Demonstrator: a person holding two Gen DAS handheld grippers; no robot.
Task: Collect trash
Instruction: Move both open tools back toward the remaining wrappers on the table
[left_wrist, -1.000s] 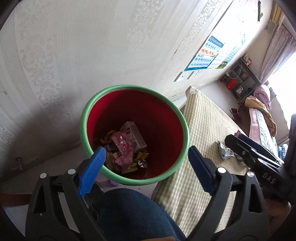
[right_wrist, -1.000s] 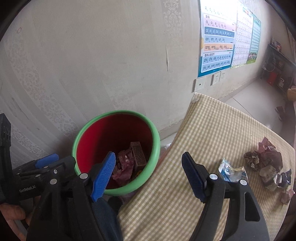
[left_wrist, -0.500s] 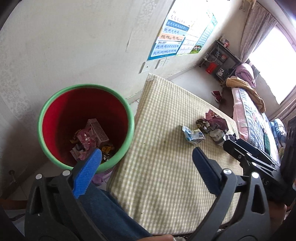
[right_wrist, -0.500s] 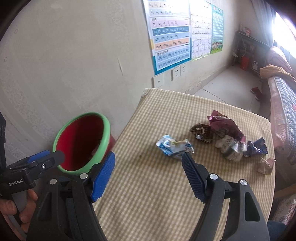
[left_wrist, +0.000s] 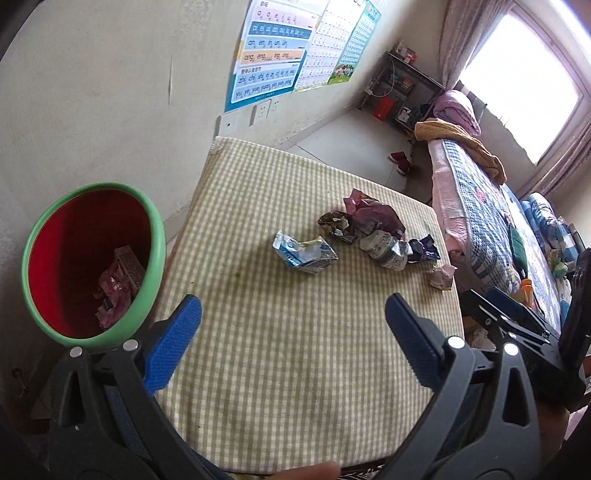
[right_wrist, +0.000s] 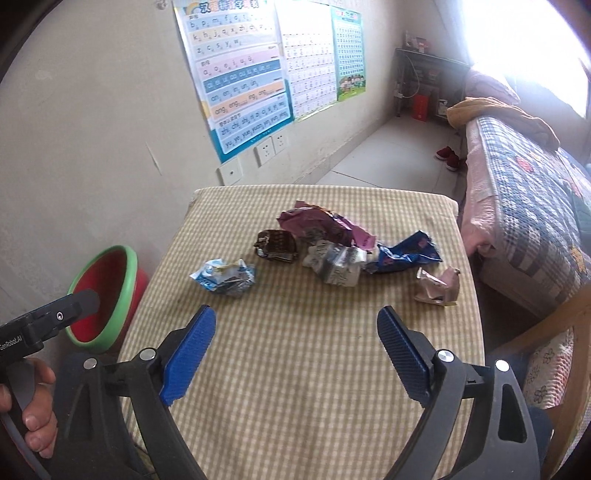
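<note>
Between picks: both grippers, left (left_wrist: 293, 323) and right (right_wrist: 295, 341), gape empty over the table's (right_wrist: 314, 406) near edge; wrappers (right_wrist: 328, 247) mid-table, bin (left_wrist: 92, 258) off its left edge; next, grab the blue-white wrapper (right_wrist: 223, 275).

Both wrist views look forward and down from above the counter's (left_wrist: 295, 369) near edge toward the far wall. The left view sits nearer the left edge, catching the bin (left_wrist: 92, 266); both share the wrappers (right_wrist: 332, 254) mid-counter.
</note>
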